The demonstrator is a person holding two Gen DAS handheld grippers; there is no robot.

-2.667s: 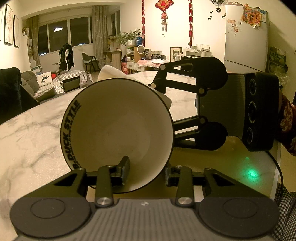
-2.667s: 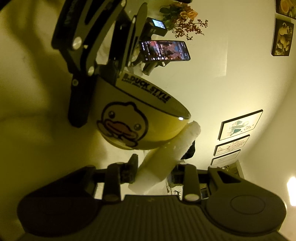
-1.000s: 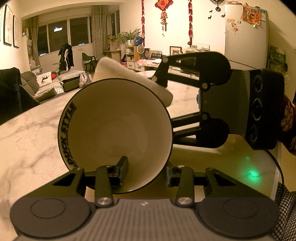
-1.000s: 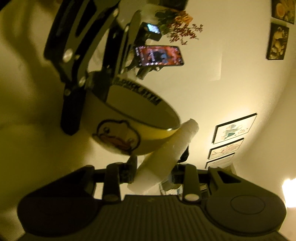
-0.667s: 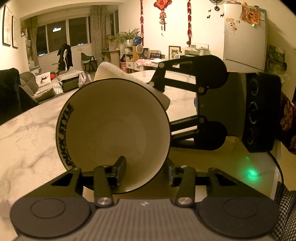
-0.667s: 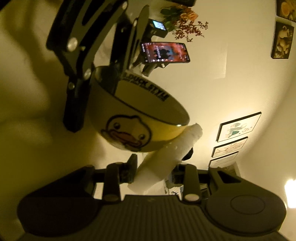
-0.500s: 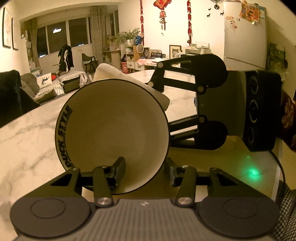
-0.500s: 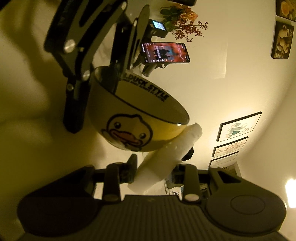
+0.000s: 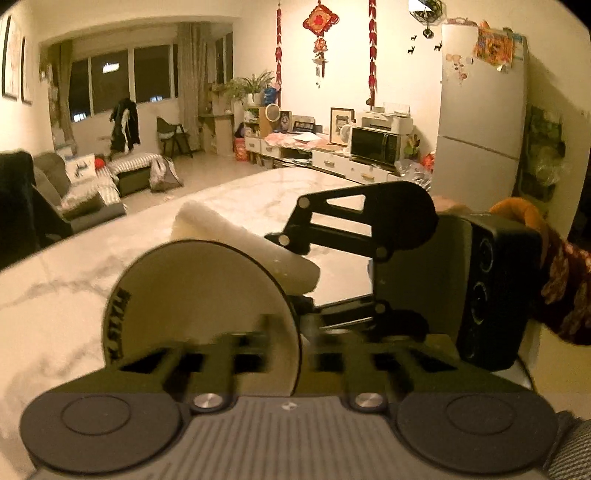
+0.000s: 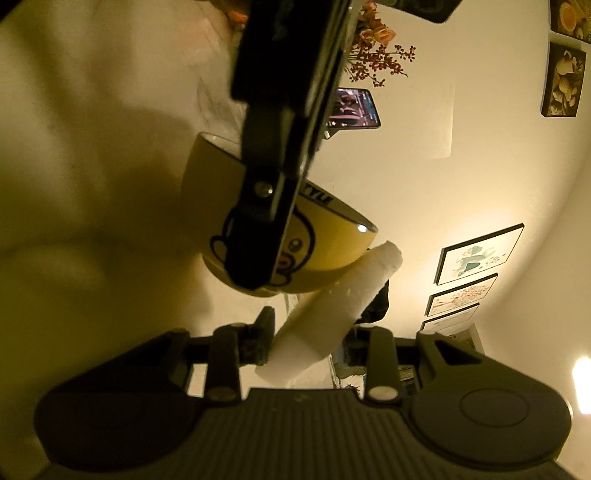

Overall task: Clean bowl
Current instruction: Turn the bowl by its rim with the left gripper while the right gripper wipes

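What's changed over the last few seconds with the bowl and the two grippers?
The left gripper has just been closing its jaws, with the wall of the bowl between them. Its finger now crosses the duck in the right view, and the bowl looks smaller and lower in the left view. Unchanged: the right gripper grips the roll, which touches the bowl's outside.

Beyond the claw, a white marble-veined tabletop (image 9: 74, 295) runs into a warmly lit living room. Far ahead to its left, dark night windows (image 9: 110, 81) stand over a grey sofa (image 9: 74, 184). To its right rises a tall white fridge (image 9: 480, 129), red hanging ornaments (image 9: 320, 26) on the cream wall.
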